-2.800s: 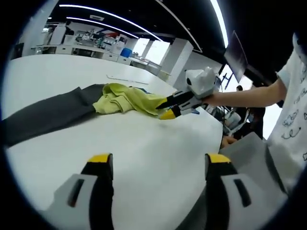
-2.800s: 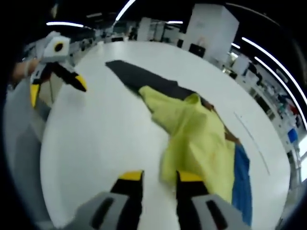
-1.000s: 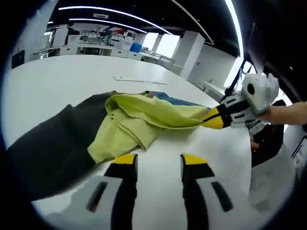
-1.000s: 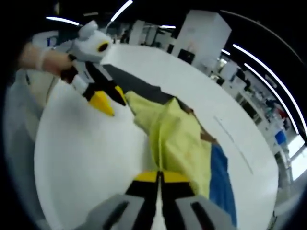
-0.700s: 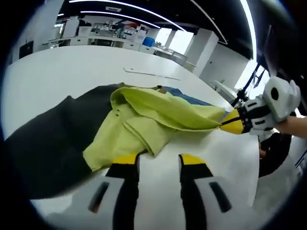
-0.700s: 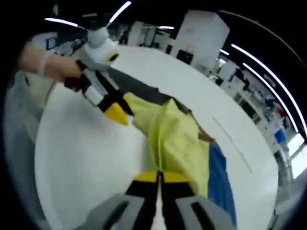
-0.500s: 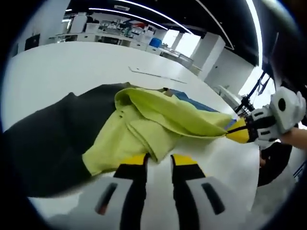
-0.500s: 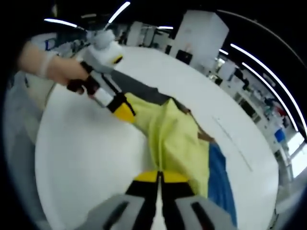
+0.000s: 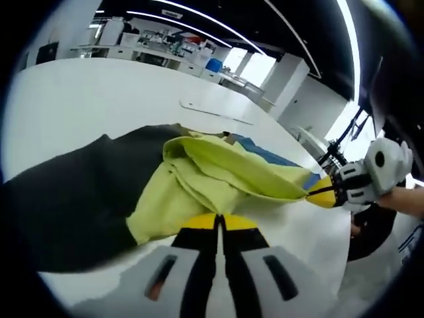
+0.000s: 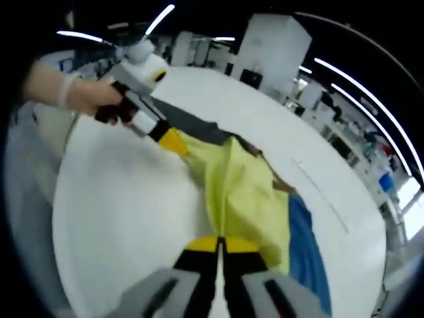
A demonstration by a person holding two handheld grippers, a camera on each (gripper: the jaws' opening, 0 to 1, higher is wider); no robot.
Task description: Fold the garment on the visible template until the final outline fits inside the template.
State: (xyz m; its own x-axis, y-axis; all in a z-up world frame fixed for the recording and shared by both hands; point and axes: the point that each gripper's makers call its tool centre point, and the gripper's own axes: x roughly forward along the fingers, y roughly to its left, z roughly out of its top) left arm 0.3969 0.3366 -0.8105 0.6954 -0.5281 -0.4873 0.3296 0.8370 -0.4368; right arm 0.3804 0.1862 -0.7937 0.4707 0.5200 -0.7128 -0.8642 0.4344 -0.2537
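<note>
Garment (image 9: 199, 179) edge pinched between both tools' closed tips

Both the left gripper (image 9: 219, 222) and right gripper (image 10: 220, 244) have grey bodies with black, yellow-tipped jaws.

Bright ceiling strip lights (image 9: 199, 16), strong fisheye warping, slight motion blur.

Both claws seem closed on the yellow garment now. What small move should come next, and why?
Probably lift both claws a little and draw them apart. The left claw is shut on the near edge of the yellow garment, and the right claw on another edge. The cloth is bunched in folds, half over the dark mat and a blue sheet, so it needs spreading first.
</note>
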